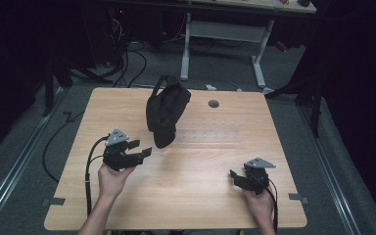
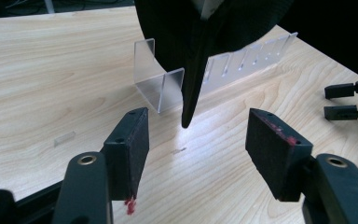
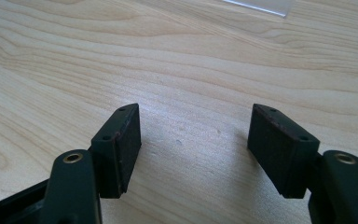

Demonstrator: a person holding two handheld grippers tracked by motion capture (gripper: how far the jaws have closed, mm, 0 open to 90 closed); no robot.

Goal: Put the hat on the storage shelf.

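High view: left tool (image 1: 144,148) toward cap (image 1: 165,110)

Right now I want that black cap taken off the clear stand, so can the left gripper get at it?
Probably yes. The left gripper stands open just short of the black cap, whose brim tip hangs ahead between the jaws, with bare table before it.

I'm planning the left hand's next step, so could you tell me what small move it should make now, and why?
Probably ease the left gripper forward toward the cap. Its jaws stand open with nothing between them, and the cap's brim tip hangs just beyond them, in front of the clear stand. The right gripper rests open, far off.
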